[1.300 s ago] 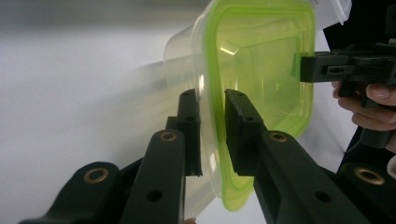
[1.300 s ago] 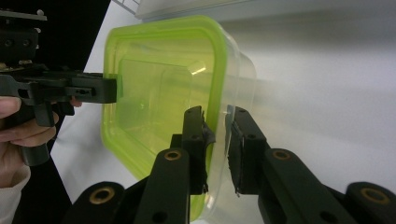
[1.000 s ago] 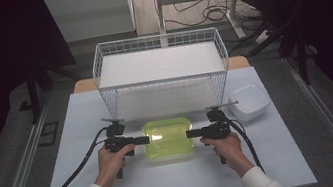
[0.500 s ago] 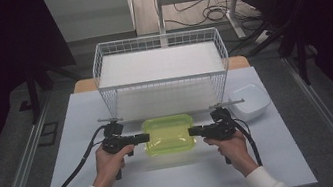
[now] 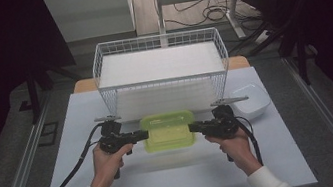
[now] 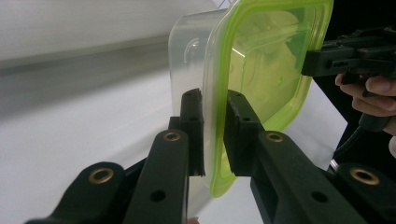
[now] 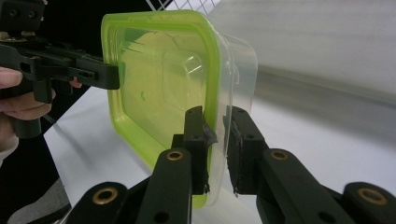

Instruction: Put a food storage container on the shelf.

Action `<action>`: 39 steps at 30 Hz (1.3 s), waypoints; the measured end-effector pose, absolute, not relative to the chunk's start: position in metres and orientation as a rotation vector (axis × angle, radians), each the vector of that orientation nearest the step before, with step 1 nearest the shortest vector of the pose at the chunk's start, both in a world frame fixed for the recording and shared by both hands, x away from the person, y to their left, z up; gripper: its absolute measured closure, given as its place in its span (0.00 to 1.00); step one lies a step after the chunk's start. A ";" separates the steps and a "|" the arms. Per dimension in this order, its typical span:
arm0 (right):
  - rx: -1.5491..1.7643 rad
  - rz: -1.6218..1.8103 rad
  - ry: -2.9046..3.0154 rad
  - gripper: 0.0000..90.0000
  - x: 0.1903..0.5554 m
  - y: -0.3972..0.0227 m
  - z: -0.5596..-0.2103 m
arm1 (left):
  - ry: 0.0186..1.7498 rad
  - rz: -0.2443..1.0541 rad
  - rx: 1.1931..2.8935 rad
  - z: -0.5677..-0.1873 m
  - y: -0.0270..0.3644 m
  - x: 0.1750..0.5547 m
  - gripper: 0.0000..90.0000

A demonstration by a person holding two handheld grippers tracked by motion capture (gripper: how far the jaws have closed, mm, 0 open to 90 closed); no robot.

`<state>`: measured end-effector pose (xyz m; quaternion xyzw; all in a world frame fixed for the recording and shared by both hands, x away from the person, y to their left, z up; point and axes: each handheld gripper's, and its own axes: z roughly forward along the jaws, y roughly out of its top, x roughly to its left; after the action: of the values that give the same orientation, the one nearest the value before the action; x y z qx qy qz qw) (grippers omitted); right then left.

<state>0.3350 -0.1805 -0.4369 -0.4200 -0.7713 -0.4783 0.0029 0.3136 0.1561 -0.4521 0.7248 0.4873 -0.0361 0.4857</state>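
A clear plastic container with a lime-green lid point(image 5: 168, 130) hangs level just above the table, in front of the wire basket. My left gripper point(image 5: 143, 135) is shut on the rim at its left end, and my right gripper point(image 5: 194, 128) is shut on the rim at its right end. In the left gripper view the jaws of the left gripper point(image 6: 215, 135) pinch the lid's edge, with the container point(image 6: 266, 60) beyond them and the other gripper point(image 6: 355, 56) at its far end. In the right gripper view the right gripper point(image 7: 216, 140) clamps the container point(image 7: 163, 79) the same way, opposite the left gripper point(image 7: 70, 70).
A white wire basket point(image 5: 160, 64) with a white floor stands at the back of the table, right behind the container. A white square bowl point(image 5: 251, 100) sits to the right of the right hand. The pale table point(image 5: 178, 177) runs on toward the person; cables trail off left and right.
Both grippers have risen together with the container, which now sits higher in the picture and closer to the basket's front wall. Both grips are unchanged.
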 end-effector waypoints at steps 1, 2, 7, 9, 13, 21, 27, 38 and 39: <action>-1.312 -1.509 -2.415 0.87 0.335 -0.181 -0.436 | 1.182 -0.084 1.762 -0.451 0.156 0.313 0.89; -1.299 -1.526 -2.413 0.87 0.335 -0.182 -0.434 | 1.176 -0.081 1.755 -0.449 0.157 0.312 0.89; -1.278 -1.549 -2.455 0.87 0.332 -0.181 -0.427 | 1.159 -0.062 1.757 -0.442 0.157 0.311 0.89; -1.266 -1.567 -2.465 0.87 0.331 -0.181 -0.424 | 1.156 -0.056 1.748 -0.439 0.157 0.309 0.89; -1.246 -1.601 -2.470 0.87 0.328 -0.182 -0.416 | 1.138 -0.033 1.743 -0.431 0.158 0.306 0.89; -1.205 -1.647 -2.504 0.87 0.325 -0.180 -0.404 | 1.110 0.011 1.737 -0.419 0.159 0.303 0.89; -1.197 -1.681 -2.489 0.87 0.325 -0.181 -0.397 | 1.090 0.032 1.728 -0.409 0.160 0.305 0.89; -1.165 -1.740 -2.498 0.87 0.331 -0.181 -0.379 | 1.052 0.057 1.716 -0.390 0.161 0.314 0.88; -1.150 -1.760 -2.502 0.87 0.333 -0.182 -0.373 | 1.041 0.057 1.713 -0.384 0.162 0.318 0.88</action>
<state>0.3331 -0.1817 -0.3727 -0.3512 -0.7640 -0.5376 -0.0631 0.3177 0.1621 -0.3838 0.7199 0.4375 0.0240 0.5383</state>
